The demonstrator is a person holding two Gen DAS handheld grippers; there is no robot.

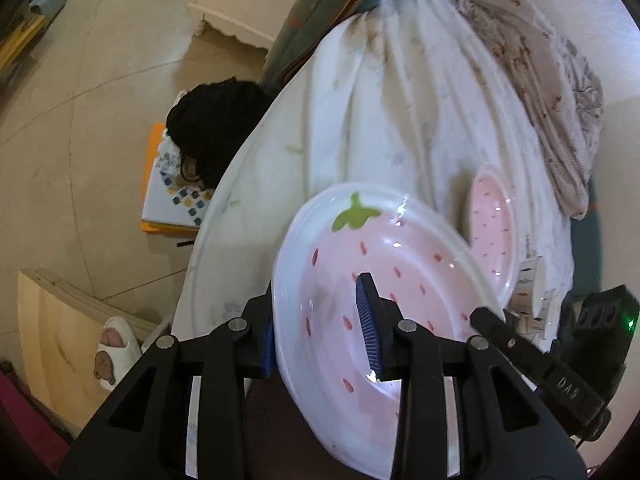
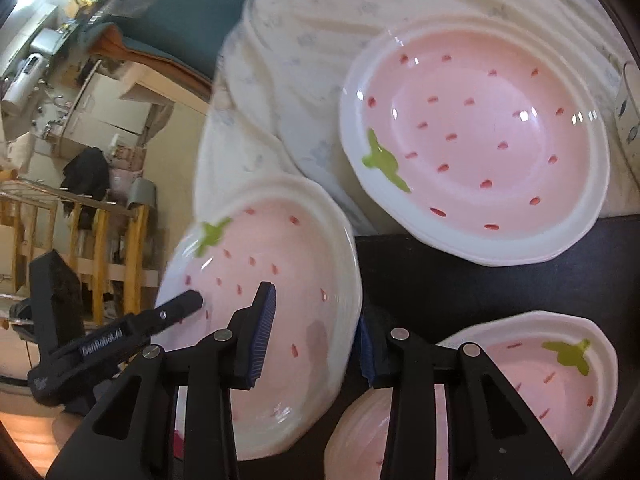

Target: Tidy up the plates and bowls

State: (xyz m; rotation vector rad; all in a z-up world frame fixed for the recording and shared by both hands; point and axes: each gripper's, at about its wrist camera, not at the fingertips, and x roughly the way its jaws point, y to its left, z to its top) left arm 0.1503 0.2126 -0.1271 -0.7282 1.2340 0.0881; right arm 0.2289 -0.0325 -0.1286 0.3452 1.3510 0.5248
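Note:
Both grippers hold one pink strawberry-pattern plate [image 1: 400,280] by opposite rims, lifted and tilted. My left gripper [image 1: 320,332] is shut on its left rim, one blue pad inside the dish. My right gripper [image 2: 312,344] is shut on the same plate [image 2: 280,280] at its right rim. In the right wrist view a second strawberry plate [image 2: 480,140] lies partly on the white cloth, and a smaller strawberry bowl [image 2: 560,380] sits on the dark table at lower right. In the left wrist view another pink dish [image 1: 492,224] shows behind the held plate.
A white floral cloth [image 1: 400,100] drapes over the table. A patterned cup [image 1: 532,284] lies at the right. A beige blanket [image 1: 540,80] is heaped behind. On the floor are books [image 1: 168,192], a black garment [image 1: 216,128] and a slipper [image 1: 116,344]. A pink ribbed dish [image 2: 360,440] sits under my right gripper.

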